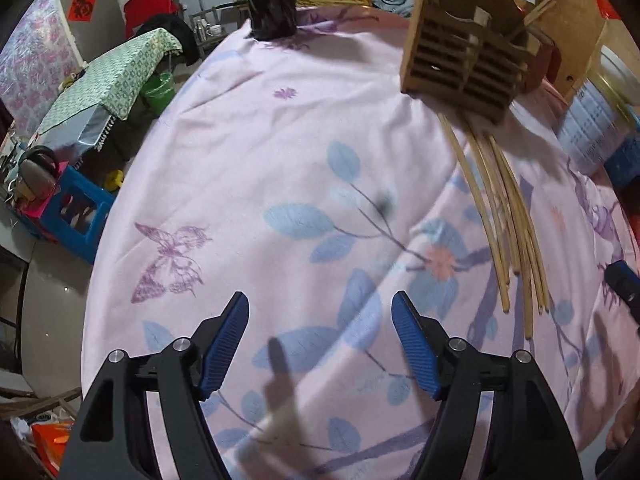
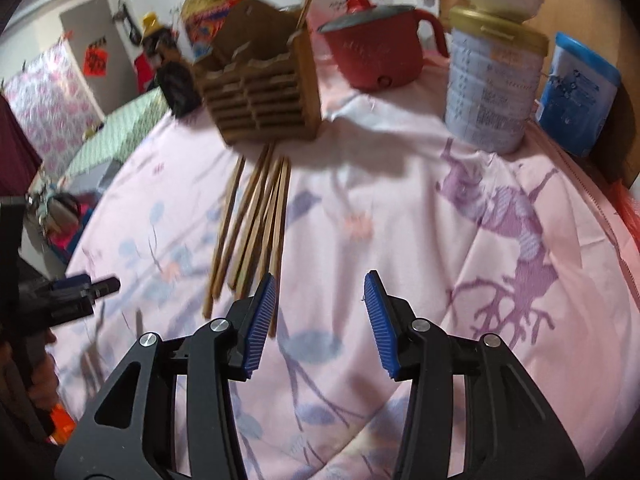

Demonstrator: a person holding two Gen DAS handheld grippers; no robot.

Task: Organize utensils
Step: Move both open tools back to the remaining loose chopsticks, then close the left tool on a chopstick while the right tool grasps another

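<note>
Approaching the chopsticks (image 2: 256, 224), I have both the left gripper (image 1: 320, 344) and right gripper (image 2: 320, 324) open and empty; the bundle lies on the table just ahead-left of the right one, below the wooden holder (image 2: 264, 96). Next: close on 1 stick.

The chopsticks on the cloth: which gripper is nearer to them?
Right. The right gripper has its left finger at the chopsticks tips; the left gripper hovers beside them, over bare cloth.
</note>
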